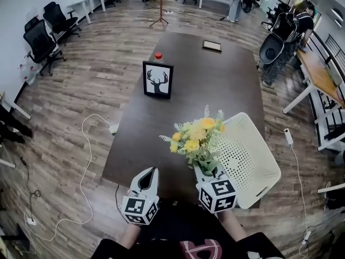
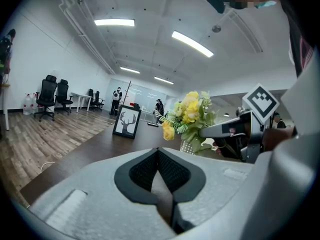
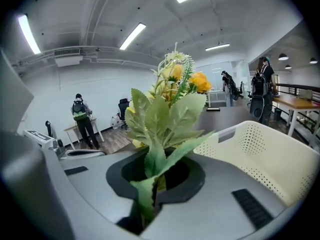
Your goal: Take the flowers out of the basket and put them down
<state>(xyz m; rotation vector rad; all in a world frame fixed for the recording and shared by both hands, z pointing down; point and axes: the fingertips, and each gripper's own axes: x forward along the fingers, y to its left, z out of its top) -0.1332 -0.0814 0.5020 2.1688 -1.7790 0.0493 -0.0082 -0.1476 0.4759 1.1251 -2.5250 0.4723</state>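
Observation:
A bunch of yellow flowers (image 1: 197, 136) with green leaves stands upright over the dark table (image 1: 215, 85), just left of the white perforated basket (image 1: 253, 166). My right gripper (image 1: 207, 171) is shut on the stems below the leaves. In the right gripper view the leafy stems (image 3: 150, 184) rise out of the closed jaws, with the basket (image 3: 270, 154) beside them on the right. My left gripper (image 1: 153, 171) hovers at the table's near edge, left of the flowers, shut and holding nothing. From the left gripper view the flowers (image 2: 189, 111) and the right gripper (image 2: 225, 129) show ahead to the right.
A framed deer picture (image 1: 158, 80) stands mid-table, with a red-capped object (image 1: 158, 55) behind it and a dark flat item (image 1: 212, 46) at the far end. Cables (image 1: 86, 144) lie on the floor to the left. Office chairs (image 1: 43, 39) and people (image 1: 285, 36) are around the room.

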